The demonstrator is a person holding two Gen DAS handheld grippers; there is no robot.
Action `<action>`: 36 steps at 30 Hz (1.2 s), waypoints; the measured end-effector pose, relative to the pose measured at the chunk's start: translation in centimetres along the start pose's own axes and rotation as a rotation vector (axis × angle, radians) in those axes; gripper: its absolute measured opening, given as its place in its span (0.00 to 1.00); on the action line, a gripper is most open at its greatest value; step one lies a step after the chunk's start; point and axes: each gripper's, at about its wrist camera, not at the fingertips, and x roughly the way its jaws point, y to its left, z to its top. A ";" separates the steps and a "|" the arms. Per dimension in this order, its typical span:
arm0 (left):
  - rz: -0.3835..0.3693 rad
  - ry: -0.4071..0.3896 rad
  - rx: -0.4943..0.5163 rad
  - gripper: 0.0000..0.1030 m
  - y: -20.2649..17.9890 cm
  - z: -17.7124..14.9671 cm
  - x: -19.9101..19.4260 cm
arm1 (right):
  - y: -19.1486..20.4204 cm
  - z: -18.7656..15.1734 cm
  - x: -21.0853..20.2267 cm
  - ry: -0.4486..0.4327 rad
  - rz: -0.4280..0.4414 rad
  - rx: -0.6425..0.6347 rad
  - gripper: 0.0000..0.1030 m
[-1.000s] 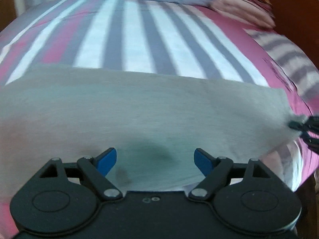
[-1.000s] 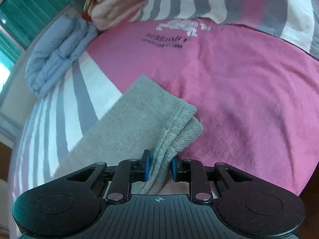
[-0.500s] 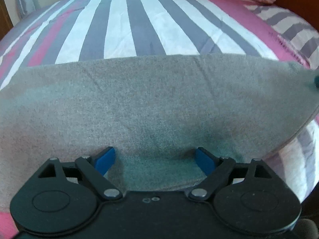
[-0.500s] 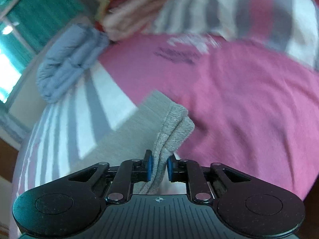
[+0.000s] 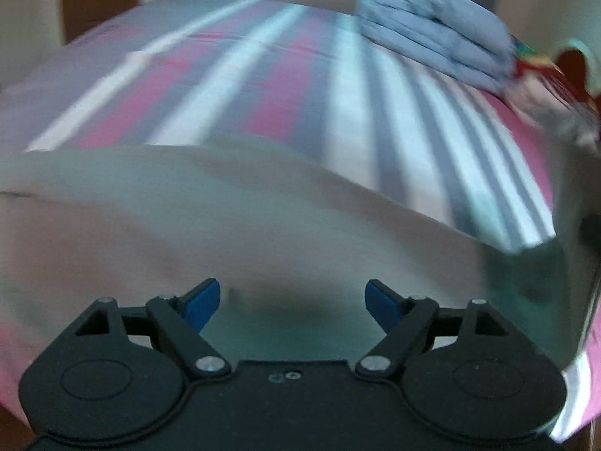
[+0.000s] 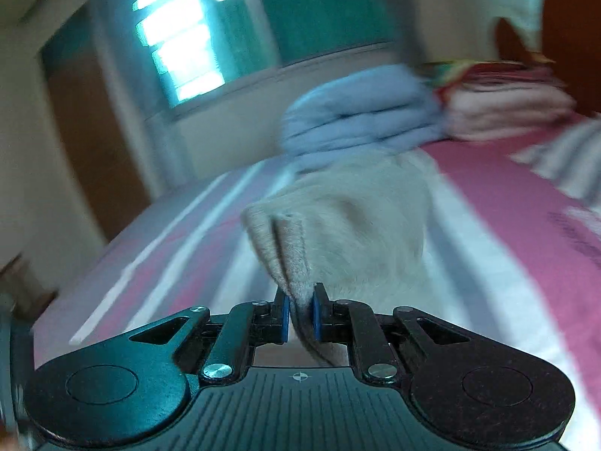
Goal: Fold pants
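The grey fleece pants [image 5: 225,225] lie across the striped bed sheet [image 5: 263,94] and fill the lower half of the left wrist view. My left gripper [image 5: 293,297] hovers over them, open, its blue pads [image 5: 201,302] wide apart and pressing on nothing. In the right wrist view my right gripper [image 6: 300,312] is shut on the doubled hem end of the pants [image 6: 357,218], which rises off the bed in a raised fold ahead of the fingers. The pants' right end lifts at the edge of the left wrist view. Both views are blurred by motion.
A folded blue blanket [image 6: 357,112] and a stack of pink folded cloth [image 6: 507,105] sit at the head of the bed by a dark wooden headboard [image 6: 571,30]. A window [image 6: 180,37] and a brown door [image 6: 94,131] are beyond the bed's far side.
The right gripper has risen and rolled with the hem in it, lifting that end off the bed. The left gripper has swung sideways over the pants, still wide apart.
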 end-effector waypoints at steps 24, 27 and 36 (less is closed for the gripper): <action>-0.015 0.130 -0.157 0.82 5.1 -2.4 0.8 | 4.1 -7.5 6.9 0.221 0.012 -0.043 0.85; 0.079 0.081 -0.162 0.85 4.9 -2.7 0.3 | 0.5 -7.3 7.4 0.225 -0.100 -0.018 0.79; -0.083 0.172 -0.251 0.92 3.9 -2.3 2.2 | -3.7 -9.1 7.8 0.270 -0.121 0.064 0.79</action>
